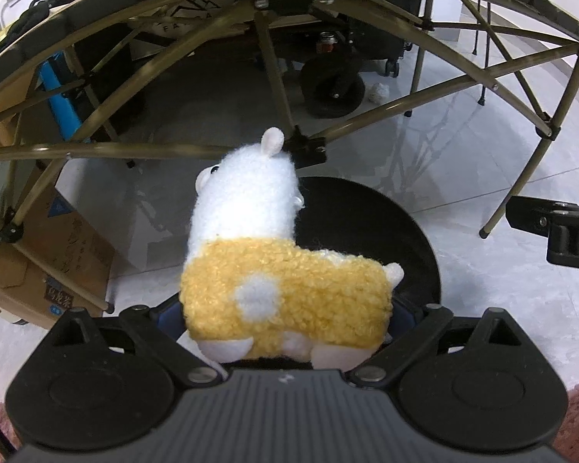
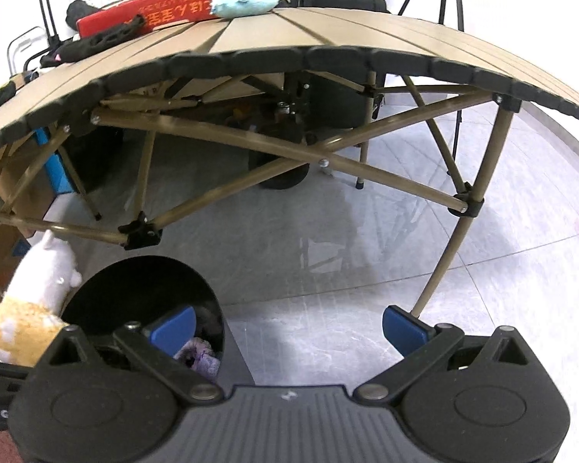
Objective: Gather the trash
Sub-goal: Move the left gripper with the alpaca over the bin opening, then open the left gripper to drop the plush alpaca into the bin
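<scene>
A plush alpaca (image 1: 285,289), white head and yellow woolly body, sits between the blue pads of my left gripper (image 1: 285,318), which is shut on it. It hangs over the near rim of a round black bin (image 1: 413,239) on the floor. The right wrist view shows the same alpaca (image 2: 34,301) at the far left beside the bin (image 2: 143,289), which holds a purple fuzzy item (image 2: 200,359). My right gripper (image 2: 289,324) stands open above the floor with nothing between its blue fingertips (image 2: 403,326). A small white crumpled wad (image 1: 378,92) lies on the floor under the table.
A folding camp table (image 2: 328,38) with crossed tan legs (image 2: 281,142) stands ahead, carrying a red box (image 2: 166,11), a teal plush (image 2: 247,2) and black items. Cardboard boxes (image 1: 58,262) sit at left. A wheeled black cart (image 1: 336,85) stands behind.
</scene>
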